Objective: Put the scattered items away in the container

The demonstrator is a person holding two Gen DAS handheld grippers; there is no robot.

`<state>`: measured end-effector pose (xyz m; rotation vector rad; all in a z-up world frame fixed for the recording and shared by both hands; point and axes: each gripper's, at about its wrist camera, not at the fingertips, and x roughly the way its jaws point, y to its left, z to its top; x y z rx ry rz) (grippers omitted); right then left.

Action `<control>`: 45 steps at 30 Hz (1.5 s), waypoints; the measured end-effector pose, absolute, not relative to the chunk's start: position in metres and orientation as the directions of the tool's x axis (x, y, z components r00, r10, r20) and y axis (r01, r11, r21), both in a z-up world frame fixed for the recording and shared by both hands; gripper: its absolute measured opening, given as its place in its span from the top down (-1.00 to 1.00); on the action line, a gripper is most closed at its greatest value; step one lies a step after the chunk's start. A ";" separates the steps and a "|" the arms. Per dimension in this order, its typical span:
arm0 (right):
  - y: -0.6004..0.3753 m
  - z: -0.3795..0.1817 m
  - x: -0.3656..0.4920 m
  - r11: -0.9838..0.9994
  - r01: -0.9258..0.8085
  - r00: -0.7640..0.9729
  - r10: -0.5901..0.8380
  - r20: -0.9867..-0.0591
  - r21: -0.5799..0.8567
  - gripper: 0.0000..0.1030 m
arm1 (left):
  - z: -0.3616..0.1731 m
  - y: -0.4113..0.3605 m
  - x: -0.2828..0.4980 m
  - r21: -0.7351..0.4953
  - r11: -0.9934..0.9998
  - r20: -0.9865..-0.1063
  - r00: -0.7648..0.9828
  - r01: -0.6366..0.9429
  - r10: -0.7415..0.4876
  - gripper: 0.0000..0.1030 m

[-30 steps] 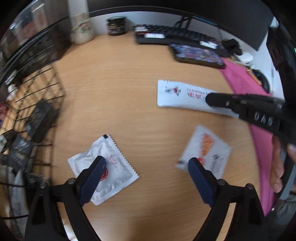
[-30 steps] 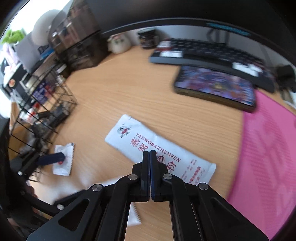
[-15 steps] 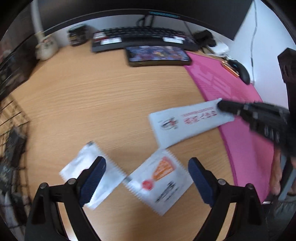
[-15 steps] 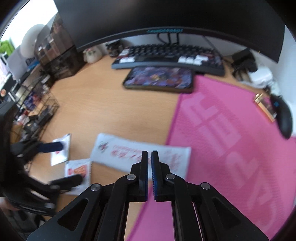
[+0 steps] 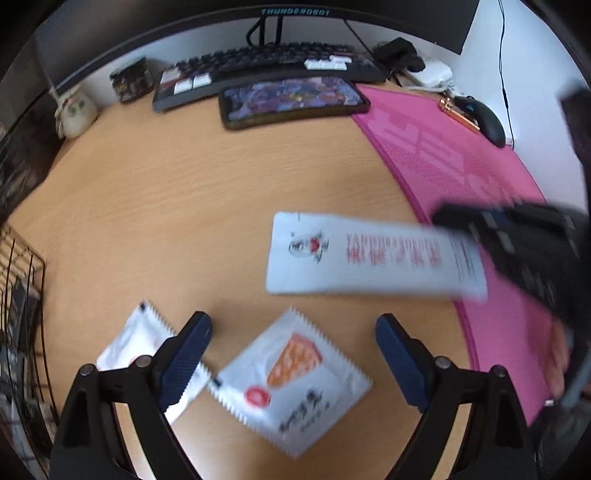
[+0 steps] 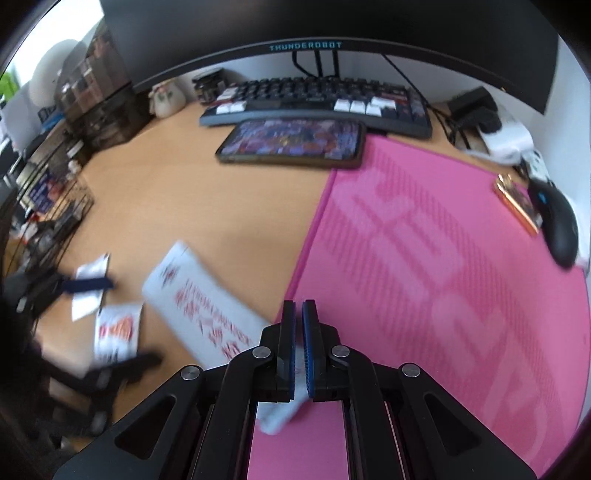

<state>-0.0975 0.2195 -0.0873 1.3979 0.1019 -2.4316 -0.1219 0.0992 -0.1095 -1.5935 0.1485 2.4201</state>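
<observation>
— Sachet (image 5: 373, 254) position?
— It straddled the pink mat's (image 6: 424, 258) edge on the desk (image 5: 177, 206), the right gripper's (image 6: 298, 314) jaws clamped on one end.
— Left gripper (image 5: 293, 334)?
— Jaws apart above a small packet (image 5: 291, 384) beside that mat.

The setting is a desk workstation in an office or home study: a wooden worktop (image 6: 192, 192) carries a monitor (image 6: 306, 22), keyboard (image 6: 317, 99), mouse (image 6: 559, 229), pink desk mat (image 6: 443, 258) and phone (image 6: 291, 142).
</observation>
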 end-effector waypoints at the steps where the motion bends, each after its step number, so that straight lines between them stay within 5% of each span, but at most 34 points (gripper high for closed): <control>1: 0.221 -0.087 -0.089 -0.938 0.327 -0.454 -0.260 -0.852 0.112 0.89 | -0.110 0.100 -0.124 -0.050 -0.967 -0.914 -0.379 -0.251 0.146 -0.75; 11: 0.212 -0.077 -0.061 -0.947 0.294 -0.470 -0.261 -0.843 0.129 0.78 | -0.095 0.080 -0.120 -0.013 -0.976 -0.900 -0.422 -0.218 0.106 -0.75; 15: 0.202 -0.075 -0.067 -0.954 0.244 -0.477 -0.276 -0.834 0.176 -0.34 | -0.090 0.046 -0.112 0.055 -0.982 -0.902 -0.431 -0.183 0.029 -0.76; 16: 0.198 -0.074 -0.067 -0.956 0.238 -0.492 -0.271 -0.827 0.172 -0.42 | -0.091 0.040 -0.111 0.074 -0.981 -0.903 -0.429 -0.177 0.009 -0.76; 27: 0.177 -0.086 -0.076 -0.958 0.233 -0.463 -0.260 -0.847 0.166 -0.42 | -0.107 0.017 -0.107 0.074 -0.974 -0.910 -0.414 -0.215 0.022 -0.76; 29: 0.176 -0.086 -0.076 -0.959 0.234 -0.469 -0.253 -0.846 0.158 -0.42 | -0.109 0.010 -0.106 -0.013 -0.980 -0.908 -0.408 -0.199 0.095 -0.59; 31: 0.174 -0.087 -0.077 -0.960 0.237 -0.472 -0.247 -0.846 0.148 -0.42 | -0.105 0.010 -0.105 -0.006 -0.982 -0.897 -0.433 -0.187 0.088 -0.21; 38: 0.166 -0.089 -0.071 -0.956 0.277 -0.511 -0.232 -0.828 0.097 -0.42 | -0.103 0.016 -0.103 0.008 -0.980 -0.901 -0.427 -0.199 0.080 0.04; 39: 0.165 -0.090 -0.070 -0.956 0.283 -0.516 -0.223 -0.827 0.081 -0.36 | -0.101 0.016 -0.103 0.001 -0.981 -0.897 -0.434 -0.195 0.085 0.28; 40: 0.164 -0.090 -0.069 -0.957 0.285 -0.526 -0.206 -0.825 0.057 -0.01 | -0.099 0.015 -0.102 -0.010 -0.982 -0.892 -0.441 -0.190 0.095 0.56; 41: 0.163 -0.091 -0.069 -0.954 0.295 -0.518 -0.205 -0.831 0.051 0.13 | -0.097 0.013 -0.102 -0.022 -0.983 -0.891 -0.443 -0.184 0.103 0.58; 45: 0.164 -0.091 -0.069 -0.944 0.322 -0.502 -0.240 -0.831 0.078 0.18 | -0.098 0.011 -0.103 -0.029 -0.984 -0.891 -0.441 -0.174 0.104 0.60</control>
